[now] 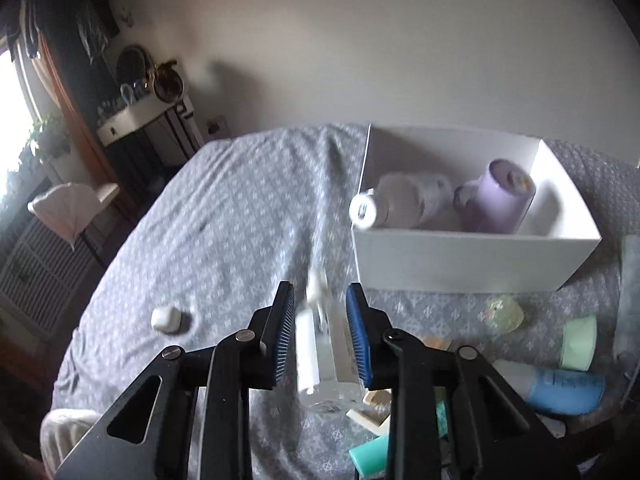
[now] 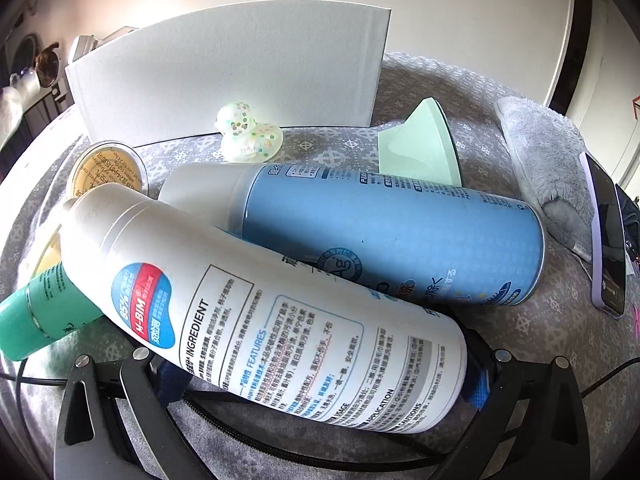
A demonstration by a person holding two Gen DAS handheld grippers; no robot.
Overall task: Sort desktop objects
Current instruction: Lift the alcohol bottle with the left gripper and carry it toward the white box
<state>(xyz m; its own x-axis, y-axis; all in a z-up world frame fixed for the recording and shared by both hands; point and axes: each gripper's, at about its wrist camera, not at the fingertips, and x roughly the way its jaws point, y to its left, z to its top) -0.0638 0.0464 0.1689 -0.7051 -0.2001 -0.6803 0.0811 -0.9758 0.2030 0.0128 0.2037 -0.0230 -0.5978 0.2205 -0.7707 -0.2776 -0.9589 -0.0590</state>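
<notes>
Between the left claw's (image 1: 320, 336) blue pads, a clear pump bottle (image 1: 326, 354) hangs clamped, lifted off the grey-clothed tabletop (image 1: 224, 216), likely bound for the white box (image 1: 472, 256) far right. Right claw (image 2: 320, 390) spread wide round the white spray can (image 2: 256, 304); cannot tell if gripping.

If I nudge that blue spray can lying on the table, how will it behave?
The blue spray can lies on its side, so it would probably roll. The white can leaning on it may shift too. Its smooth metal body looks stiff and likely slippery.
</notes>
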